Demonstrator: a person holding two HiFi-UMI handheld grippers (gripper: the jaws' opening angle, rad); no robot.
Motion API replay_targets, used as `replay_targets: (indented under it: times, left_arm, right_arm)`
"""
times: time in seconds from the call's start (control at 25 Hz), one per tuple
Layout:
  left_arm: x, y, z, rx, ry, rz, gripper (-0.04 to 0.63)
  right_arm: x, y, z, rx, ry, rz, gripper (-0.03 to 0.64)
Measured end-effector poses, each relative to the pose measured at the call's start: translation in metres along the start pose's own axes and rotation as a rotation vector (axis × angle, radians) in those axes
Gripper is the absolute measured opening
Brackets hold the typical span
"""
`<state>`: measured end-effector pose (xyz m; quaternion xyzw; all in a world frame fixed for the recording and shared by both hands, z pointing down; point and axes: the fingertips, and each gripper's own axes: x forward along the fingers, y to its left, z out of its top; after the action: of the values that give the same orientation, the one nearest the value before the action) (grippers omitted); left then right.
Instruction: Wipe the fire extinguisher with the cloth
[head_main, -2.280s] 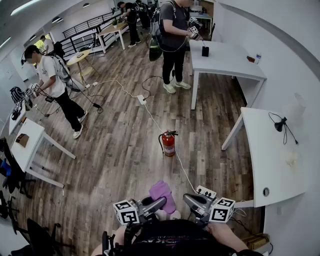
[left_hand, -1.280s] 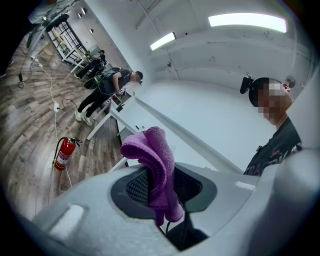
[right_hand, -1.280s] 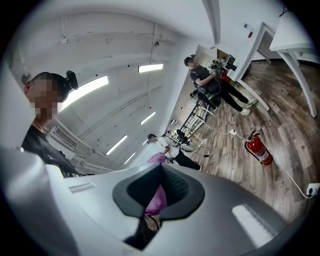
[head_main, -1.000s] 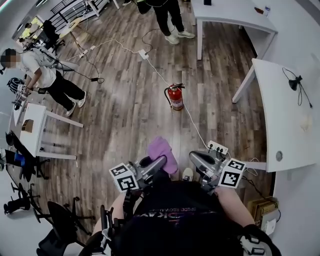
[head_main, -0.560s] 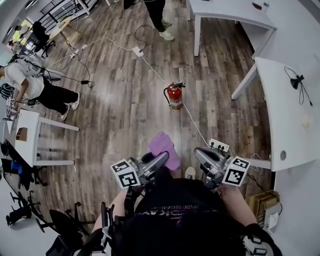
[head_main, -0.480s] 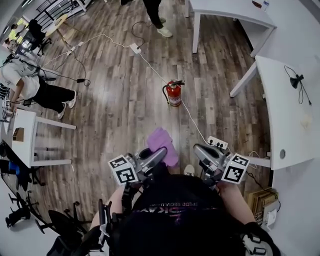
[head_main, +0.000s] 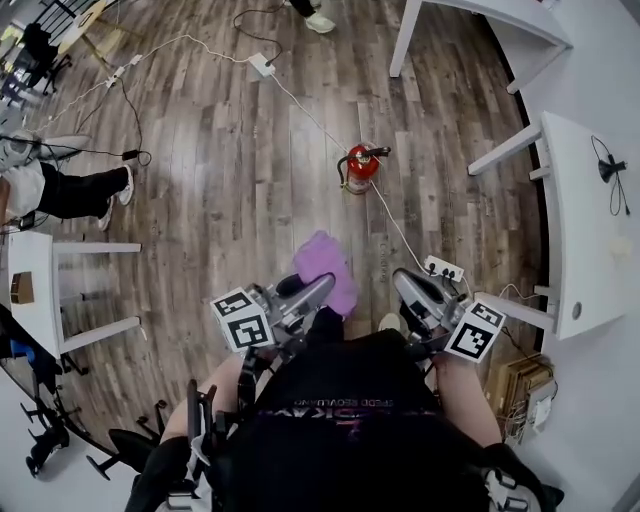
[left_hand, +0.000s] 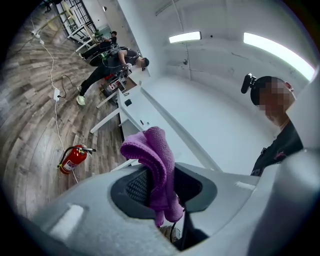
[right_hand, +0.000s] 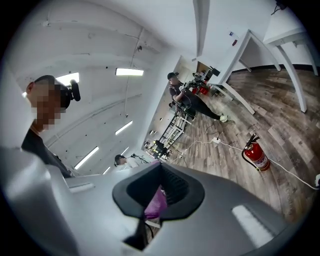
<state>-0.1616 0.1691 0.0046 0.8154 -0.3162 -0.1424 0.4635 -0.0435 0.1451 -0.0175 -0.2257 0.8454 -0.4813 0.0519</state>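
Note:
A red fire extinguisher (head_main: 360, 168) stands upright on the wooden floor, well ahead of both grippers. It also shows small at the lower left in the left gripper view (left_hand: 72, 159) and at the right in the right gripper view (right_hand: 256, 155). My left gripper (head_main: 322, 286) is shut on a purple cloth (head_main: 325, 268), which bunches up above the jaws (left_hand: 151, 155). My right gripper (head_main: 401, 278) is held level beside it, shut with nothing in it. Both are close to my body, far from the extinguisher.
A white cable (head_main: 395, 225) runs across the floor past the extinguisher to a power strip (head_main: 444, 268). White tables (head_main: 585, 250) stand at the right and a white table (head_main: 35, 265) at the left. A person (head_main: 60, 190) stands at the far left.
The view has moved forward and tipped further down, so the extinguisher lies nearer. Both grippers keep their pose, the cloth still in the left one.

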Motion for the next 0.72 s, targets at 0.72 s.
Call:
replay_targets:
  times: [0.72]
  left_arm:
    - [0.048, 0.112, 0.037, -0.170, -0.224, 0.150, 0.097]
  right_arm:
    - [0.054, -0.082, 0.030, 0.032, 0.110, 0.004, 0.003]
